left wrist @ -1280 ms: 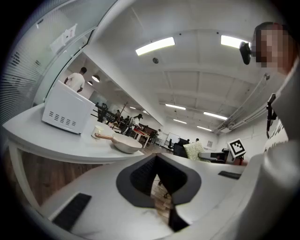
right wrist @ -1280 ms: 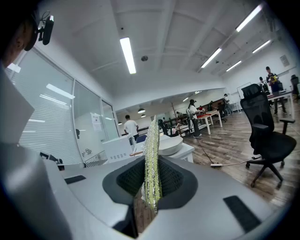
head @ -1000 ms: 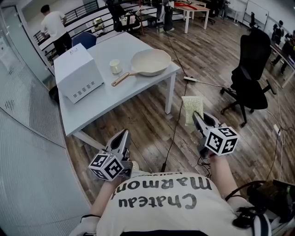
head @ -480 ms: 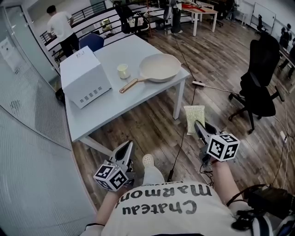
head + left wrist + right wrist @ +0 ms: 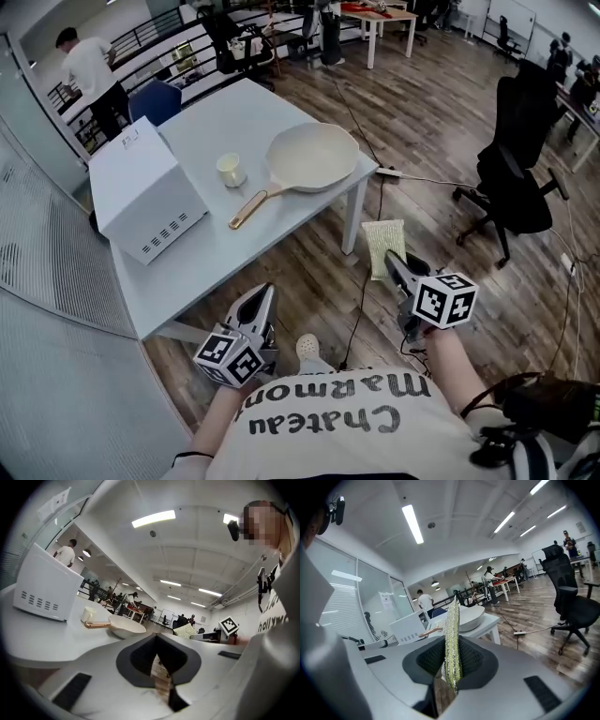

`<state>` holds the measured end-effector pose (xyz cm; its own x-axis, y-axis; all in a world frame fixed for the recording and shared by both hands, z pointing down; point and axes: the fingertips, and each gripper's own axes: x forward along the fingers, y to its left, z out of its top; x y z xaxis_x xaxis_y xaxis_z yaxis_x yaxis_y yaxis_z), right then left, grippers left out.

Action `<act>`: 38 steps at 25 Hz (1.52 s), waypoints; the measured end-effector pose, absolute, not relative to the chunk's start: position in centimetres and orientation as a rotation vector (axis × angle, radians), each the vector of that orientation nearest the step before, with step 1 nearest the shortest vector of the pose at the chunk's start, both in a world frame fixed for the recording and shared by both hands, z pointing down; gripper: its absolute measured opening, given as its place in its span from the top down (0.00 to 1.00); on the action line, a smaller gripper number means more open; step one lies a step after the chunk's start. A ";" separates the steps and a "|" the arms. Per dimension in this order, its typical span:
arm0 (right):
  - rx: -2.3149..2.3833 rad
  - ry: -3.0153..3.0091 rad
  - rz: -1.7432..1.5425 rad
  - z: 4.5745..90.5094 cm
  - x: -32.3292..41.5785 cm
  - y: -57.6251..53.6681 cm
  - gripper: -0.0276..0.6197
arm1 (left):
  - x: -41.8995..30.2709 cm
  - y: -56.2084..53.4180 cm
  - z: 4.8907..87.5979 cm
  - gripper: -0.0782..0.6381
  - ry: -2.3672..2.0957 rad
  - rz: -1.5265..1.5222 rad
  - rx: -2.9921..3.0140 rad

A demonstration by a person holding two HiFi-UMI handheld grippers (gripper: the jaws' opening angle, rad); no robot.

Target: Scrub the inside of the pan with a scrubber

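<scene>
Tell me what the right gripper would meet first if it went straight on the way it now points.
Probably the table corner near the pan, the held scrubber touching first; the way there looks free, though depth is unclear.

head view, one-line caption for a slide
Right gripper shut on a scrubber, left gripper shut and empty, both short of the table with the pan.

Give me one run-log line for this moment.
scrubbing: not begun | right gripper: shut on scrubber | left gripper: shut, empty | pan: on table, untouched
</scene>
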<state>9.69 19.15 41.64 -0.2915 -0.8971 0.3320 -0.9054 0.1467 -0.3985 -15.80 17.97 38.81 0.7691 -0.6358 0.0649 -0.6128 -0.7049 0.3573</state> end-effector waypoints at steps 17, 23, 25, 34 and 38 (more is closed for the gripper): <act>1.994 -2.348 0.748 37.9 7.7 4.3 0.86 | -17.9 0.2 34.8 0.90 -0.855 -0.198 2.665; 1.994 -2.339 0.741 38.7 7.0 1.8 0.86 | -19.1 -2.9 35.4 0.90 -0.882 -0.208 2.645; 1.990 -2.332 0.745 39.1 6.9 1.3 0.86 | -19.2 -3.5 35.7 0.90 -0.882 -0.215 2.635; 1.955 -2.319 0.798 40.8 8.0 -2.1 0.86 | -17.1 -6.0 36.6 0.90 -0.861 -0.183 2.650; 1.868 -2.345 0.816 41.7 8.6 -5.1 0.86 | -16.1 -8.2 37.0 0.90 -0.920 -0.175 2.626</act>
<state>8.59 -5.06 41.67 -0.2768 -0.8981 0.3417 -0.9162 0.1394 -0.3757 -16.06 -8.20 37.04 0.7814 -0.6241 -0.0001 -0.5807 -0.7271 0.3661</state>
